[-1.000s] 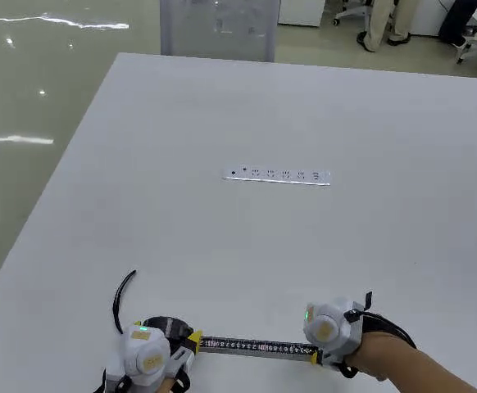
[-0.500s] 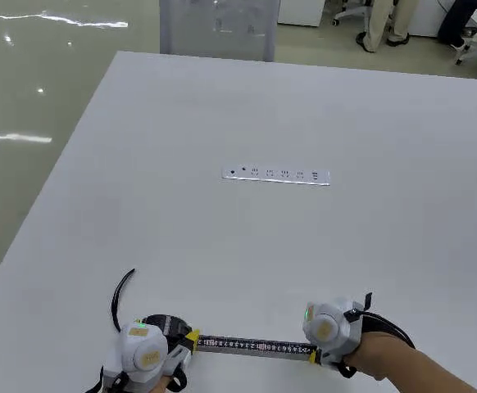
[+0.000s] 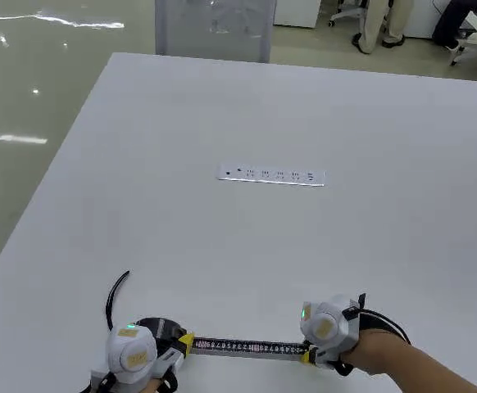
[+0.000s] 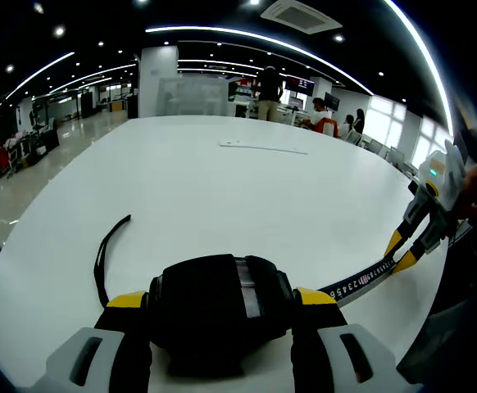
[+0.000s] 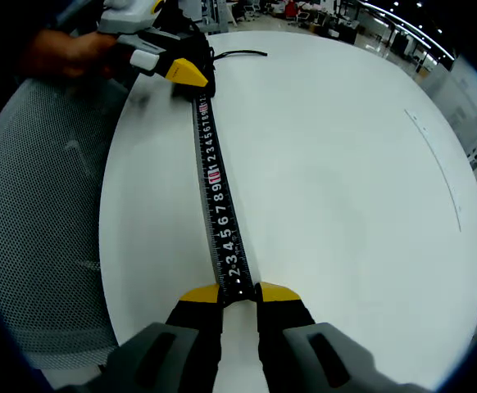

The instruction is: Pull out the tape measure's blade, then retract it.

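Left tongs (image 4: 222,298) clamp the tape measure case (image 4: 212,319), which sits on the table (image 3: 263,115) near its front edge. Right tongs (image 5: 238,292) pinch the blade (image 5: 215,188) end; it stretches straight between both.

Ceiling light strips (image 4: 222,31) wash my white table (image 3: 304,115) evenly bright, with only faint shadows, and they glare off the glossy floor (image 3: 25,82). Both gripper views bend hard toward their edges, yet the blade (image 5: 220,205) numbers read sharp.
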